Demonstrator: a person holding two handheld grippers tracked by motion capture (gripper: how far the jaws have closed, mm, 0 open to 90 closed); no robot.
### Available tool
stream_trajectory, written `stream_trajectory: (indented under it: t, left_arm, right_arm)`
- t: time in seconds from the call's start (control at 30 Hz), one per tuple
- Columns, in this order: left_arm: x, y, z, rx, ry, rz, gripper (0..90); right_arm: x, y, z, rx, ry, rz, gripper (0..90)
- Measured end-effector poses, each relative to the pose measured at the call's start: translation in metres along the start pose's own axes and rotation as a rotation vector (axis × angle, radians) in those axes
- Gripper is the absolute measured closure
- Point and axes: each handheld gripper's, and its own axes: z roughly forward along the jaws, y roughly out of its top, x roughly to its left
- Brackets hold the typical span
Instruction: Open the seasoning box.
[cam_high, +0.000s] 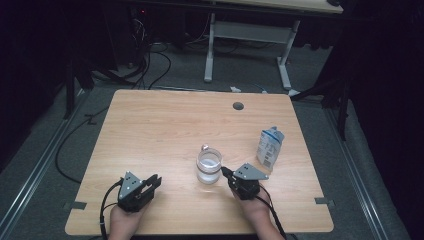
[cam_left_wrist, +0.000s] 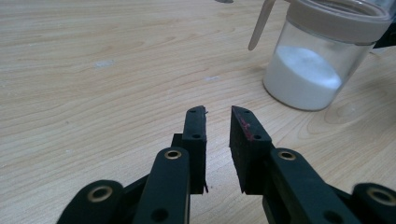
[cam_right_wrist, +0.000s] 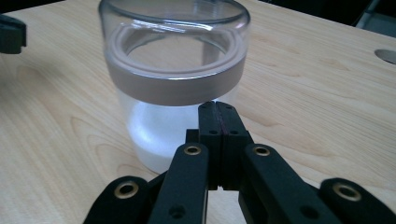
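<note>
Dim room, grey carpet floor (cam_high: 240, 70)

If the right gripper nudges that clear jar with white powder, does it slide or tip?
Probably slides: the clear lidded jar of white powder looks squat, and the powder sits low, so weight is near the base. The smooth wooden table likely gives little grip. The shut right gripper sits just below the lid band; a push there could rock it slightly.

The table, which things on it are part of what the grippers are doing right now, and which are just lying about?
In use:
- jar with white powder, lid on
- right gripper, fingers shut, tips by the jar
- left gripper, fingers slightly apart, nothing between them

Lying about:
- carton, standing right of the jar
</note>
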Motion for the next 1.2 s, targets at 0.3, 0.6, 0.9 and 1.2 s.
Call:
stream_trajectory:
  t: [0.3,0.6,0.9,1.2]
  left_arm:
    - [0.000,-0.001,0.001,-0.001,0.000,-0.004,76.1]
    - [-0.001,-0.003,0.001,-0.001,-0.001,-0.008,76.0]
    - [0.002,-0.004,-0.002,0.051,0.011,0.042,76.0]
    - [0.009,0.002,-0.006,0.037,0.025,0.048,72.2]
  right_arm:
    - [0.007,0.001,0.000,-0.003,0.015,-0.015,89.9]
    - [0.012,0.000,0.001,-0.010,0.036,-0.018,89.9]
    - [0.017,0.000,0.002,-0.016,0.050,-0.022,89.4]
    - [0.002,-0.008,-0.006,0.009,0.000,-0.027,73.8]
